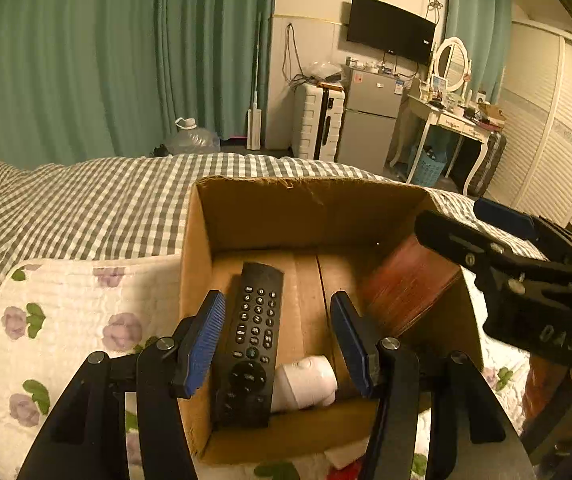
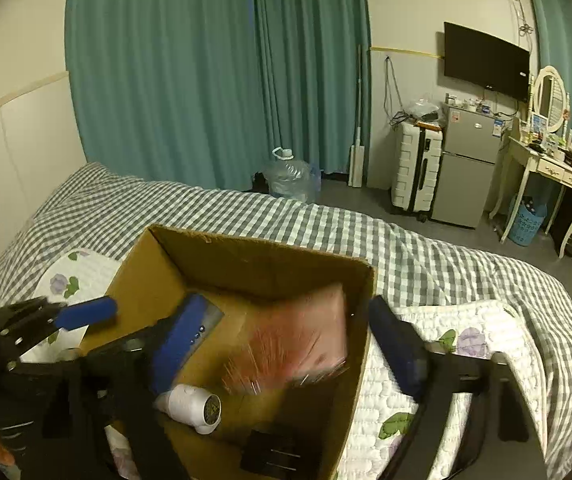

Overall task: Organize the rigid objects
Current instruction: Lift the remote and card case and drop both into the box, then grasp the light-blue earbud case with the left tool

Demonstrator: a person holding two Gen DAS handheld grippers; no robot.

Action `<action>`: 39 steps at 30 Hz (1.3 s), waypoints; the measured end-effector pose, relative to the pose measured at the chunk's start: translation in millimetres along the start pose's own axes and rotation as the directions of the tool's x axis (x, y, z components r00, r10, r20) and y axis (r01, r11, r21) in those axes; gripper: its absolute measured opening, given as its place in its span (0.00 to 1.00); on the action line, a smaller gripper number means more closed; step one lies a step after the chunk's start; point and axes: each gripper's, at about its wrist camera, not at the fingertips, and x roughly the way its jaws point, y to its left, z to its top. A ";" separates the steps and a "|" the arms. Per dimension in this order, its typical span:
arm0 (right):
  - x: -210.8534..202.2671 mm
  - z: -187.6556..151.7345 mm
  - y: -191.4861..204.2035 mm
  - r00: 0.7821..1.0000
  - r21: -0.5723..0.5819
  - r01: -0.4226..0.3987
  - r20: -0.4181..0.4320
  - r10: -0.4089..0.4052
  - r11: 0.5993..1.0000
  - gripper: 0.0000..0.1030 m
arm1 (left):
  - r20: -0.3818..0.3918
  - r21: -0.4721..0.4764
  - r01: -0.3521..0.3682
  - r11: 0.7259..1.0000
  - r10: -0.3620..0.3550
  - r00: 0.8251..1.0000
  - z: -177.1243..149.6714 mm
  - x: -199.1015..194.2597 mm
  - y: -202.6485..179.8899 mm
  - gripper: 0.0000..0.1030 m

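Cardboard box (image 1: pixel 254 216) on the bed holds the black remote (image 1: pixel 252 344), long axis running six to twelve o'clock just inside the spread, empty left gripper (image 1: pixel 278 340), while the right gripper (image 2: pixel 286 354), also spread, straddles a blurred reddish box (image 2: pixel 297 340).

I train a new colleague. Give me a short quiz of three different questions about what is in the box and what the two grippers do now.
1. True or false: the black remote control lies inside the cardboard box.
2. Which thing lies beside the remote at the near end of the box? A) a glass cup B) a white plastic device C) a spoon
3. Fill in: the left gripper has its jaws ____ and holds nothing.

Key
1. True.
2. B.
3. Open. The right gripper is open too, over the blurred reddish-brown object in the box.
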 end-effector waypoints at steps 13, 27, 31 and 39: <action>-100.6 -4.8 26.3 0.998 -0.053 0.004 0.055 -0.001 0.999 0.87 | 0.036 -0.022 -0.064 0.998 0.064 0.997 -25.8 -89.8 13.4 0.58; -100.4 -124.1 33.9 0.989 -0.106 0.030 -0.143 -0.045 0.994 0.87 | -0.081 -0.086 -0.123 0.989 0.116 0.990 -128.4 -82.4 3.1 0.58; -83.0 -139.0 21.3 0.980 -0.088 0.039 -0.190 -0.056 0.995 0.86 | -0.169 -0.049 -0.100 0.994 0.090 0.982 -154.9 -53.8 -14.8 0.58; -64.0 -149.8 0.8 0.969 -0.041 0.076 -0.232 -0.083 0.996 0.87 | -0.257 -0.045 0.030 0.999 -0.041 0.965 -177.1 -30.1 -37.6 0.58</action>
